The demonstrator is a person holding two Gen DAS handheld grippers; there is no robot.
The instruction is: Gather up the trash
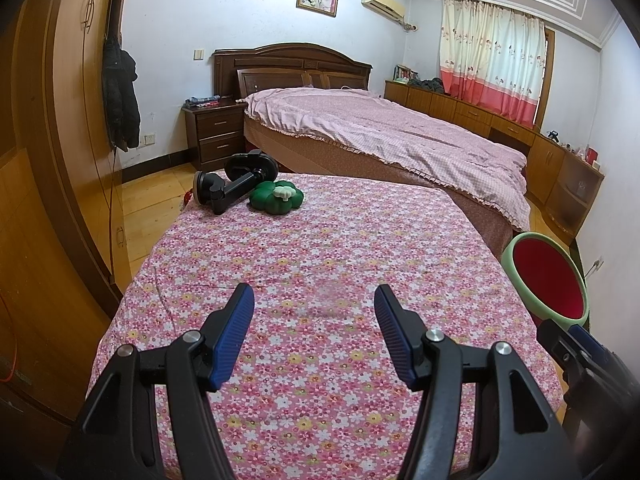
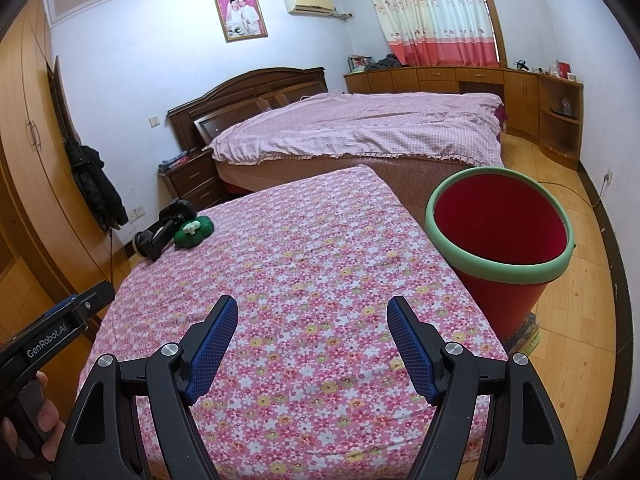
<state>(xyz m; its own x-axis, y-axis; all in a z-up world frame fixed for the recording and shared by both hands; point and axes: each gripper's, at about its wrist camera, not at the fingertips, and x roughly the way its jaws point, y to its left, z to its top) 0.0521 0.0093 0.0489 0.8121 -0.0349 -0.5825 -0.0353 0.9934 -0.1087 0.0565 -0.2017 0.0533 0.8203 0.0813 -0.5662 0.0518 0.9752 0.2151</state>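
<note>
On the far left corner of the table with the pink flowered cloth [image 1: 320,264] [image 2: 304,272] lie a green pumpkin-shaped toy with a white stem [image 1: 277,196] [image 2: 193,232] and, touching it on the left, a black suction-cup holder [image 1: 232,184] [image 2: 160,236]. A red bin with a pale green rim [image 2: 498,232] [image 1: 548,276] stands off the table's right edge. My left gripper [image 1: 314,300] hovers open over the near cloth, nothing between its blue pads. My right gripper [image 2: 312,312] is open too, empty, with the bin to its upper right.
A large bed with a pink quilt [image 1: 380,128] lies beyond the table. A wooden wardrobe [image 1: 60,140] lines the left wall, with a nightstand [image 1: 214,136] by the bed. Low cabinets [image 2: 480,80] run under the curtained window. A hand [image 2: 44,416] holds the other gripper at lower left.
</note>
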